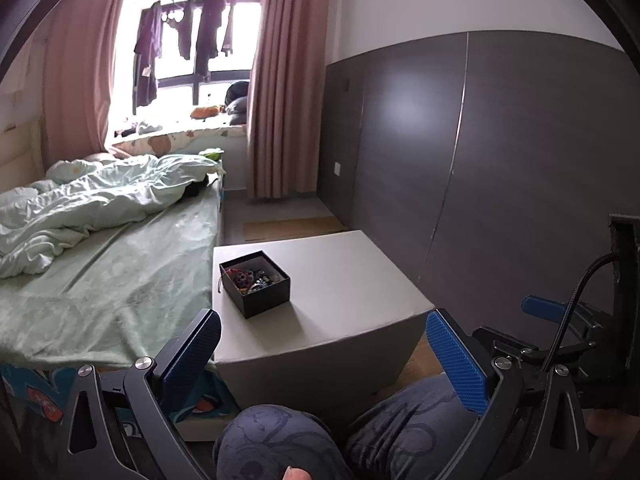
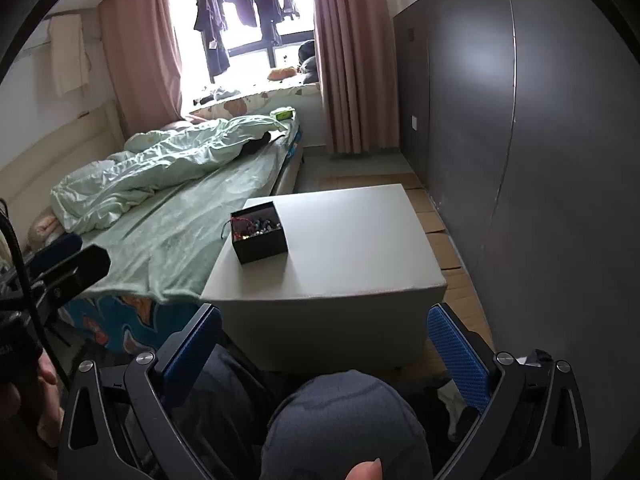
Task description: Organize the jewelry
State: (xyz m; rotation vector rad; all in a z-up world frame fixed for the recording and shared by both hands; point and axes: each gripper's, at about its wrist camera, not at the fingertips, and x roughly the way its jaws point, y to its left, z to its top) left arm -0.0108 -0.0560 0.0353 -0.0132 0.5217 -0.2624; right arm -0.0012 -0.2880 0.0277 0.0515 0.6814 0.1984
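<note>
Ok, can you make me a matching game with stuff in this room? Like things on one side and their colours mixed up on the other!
Things:
1. jewelry box
2. curtains
3. bed sheet
4. gripper pads

Colours:
A. pale green
B. blue
C. black
D. pink

Right pairs: 1-C, 2-D, 3-A, 4-B

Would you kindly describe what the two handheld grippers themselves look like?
Both grippers, left and right, look alike: black frames with triangular cutouts and silver pivot bolts, and two fingers faced with ribbed blue pads. A black cable curves from the right gripper's body in the left wrist view.
</note>
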